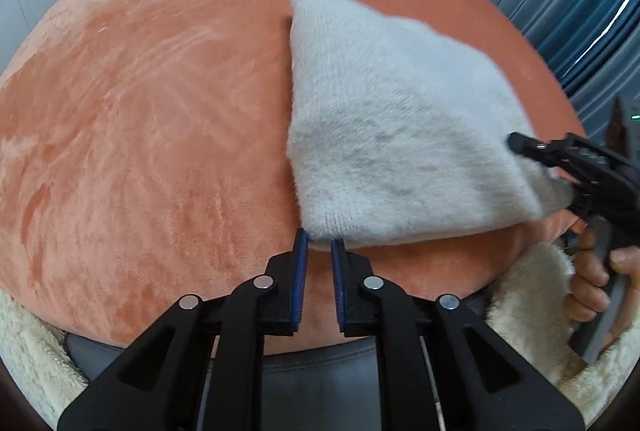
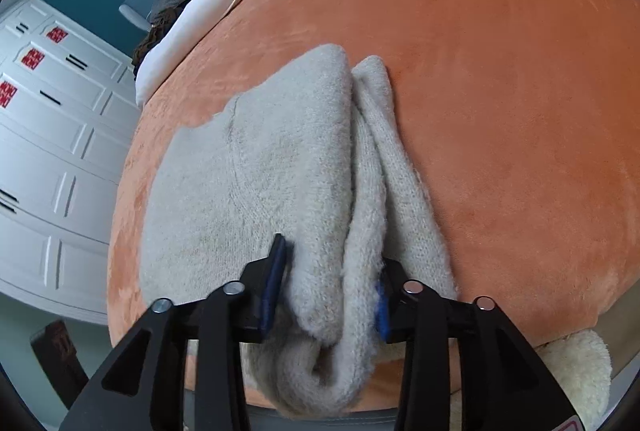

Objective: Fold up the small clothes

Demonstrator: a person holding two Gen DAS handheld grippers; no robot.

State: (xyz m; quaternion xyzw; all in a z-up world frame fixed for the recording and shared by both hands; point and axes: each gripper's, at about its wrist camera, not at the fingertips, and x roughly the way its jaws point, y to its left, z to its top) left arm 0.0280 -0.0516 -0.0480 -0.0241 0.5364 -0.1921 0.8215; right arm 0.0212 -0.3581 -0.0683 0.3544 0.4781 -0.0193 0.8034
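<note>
The orange bed [image 1: 140, 119] lies bare across its whole left half and far side — open room for a gripper. The grey knitted garment [image 1: 392, 135] fills the near right part, reaching the near edge. A cream fleece [image 1: 532, 283] bunches at the near right corner — beside the person's hand [image 1: 600, 279].

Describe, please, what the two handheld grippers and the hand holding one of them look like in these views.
Both the left gripper and the right gripper are matte black plastic linkages with round silver pivot pins and flat fingers lined with ribbed blue pads. From the side, the right gripper has a pistol-style handle with faint pale lettering on its body. The hand gripping it wears a fluffy cream sleeve.
</note>
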